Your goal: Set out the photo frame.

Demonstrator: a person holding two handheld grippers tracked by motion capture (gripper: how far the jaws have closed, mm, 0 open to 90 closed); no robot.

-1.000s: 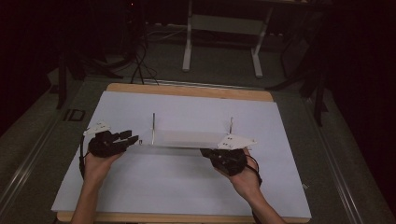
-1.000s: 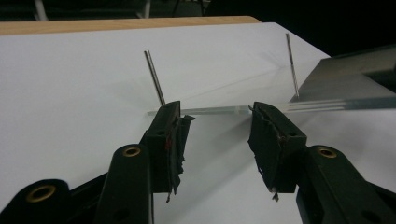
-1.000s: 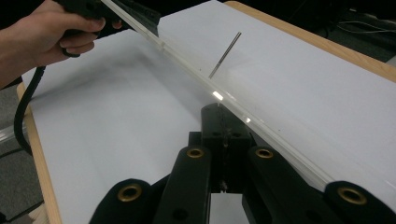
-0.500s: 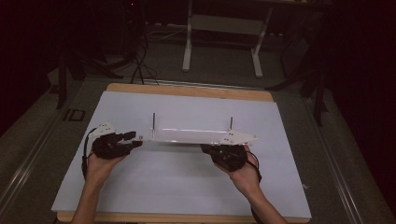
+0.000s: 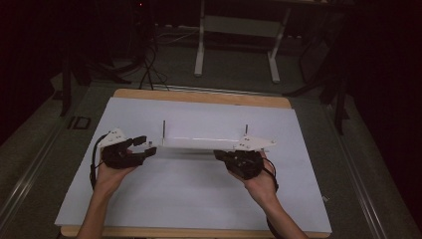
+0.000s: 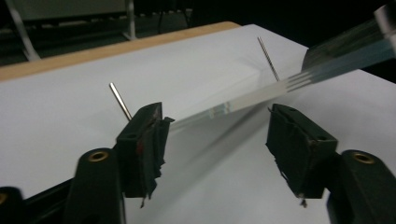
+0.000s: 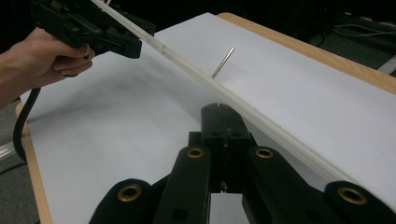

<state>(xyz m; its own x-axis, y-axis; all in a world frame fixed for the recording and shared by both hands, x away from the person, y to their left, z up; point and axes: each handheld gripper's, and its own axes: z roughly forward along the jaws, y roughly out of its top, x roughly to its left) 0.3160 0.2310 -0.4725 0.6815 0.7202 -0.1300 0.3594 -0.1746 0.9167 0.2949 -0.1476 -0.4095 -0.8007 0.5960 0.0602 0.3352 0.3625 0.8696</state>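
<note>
A long clear strip (image 5: 199, 143), like a flat acrylic bar, runs left to right above the middle of the white sheet (image 5: 189, 199) that covers the bench (image 5: 199, 97). In the left gripper view the strip (image 6: 261, 95) looks raised off the sheet, blurred along its length, with a soft shadow beneath it. Two thin metal pins stand upright on the sheet, just behind the strip: the left pin (image 5: 163, 130) near its left end, the right pin (image 5: 246, 130) toward its right end.

The left hand-held gripper (image 5: 142, 148) sits at the strip's left end. Its jaws stand wide apart, and in its own view the strip passes between them, its near end right at the left pad (image 6: 152, 135); whether it touches that pad cannot be told. The right pad (image 6: 299, 140) is clear of it.

The right hand-held gripper (image 5: 224, 156) lies under the strip's right part, jaws pressed together with nothing seen between them. In its own view the strip (image 7: 196, 74) runs diagonally past the closed tips (image 7: 222, 112), just beside them. The same view shows the left hand (image 7: 44, 63) wrapped around its gripper.

Beyond the bench, a white table frame (image 5: 236, 45) stands on the dark floor.
</note>
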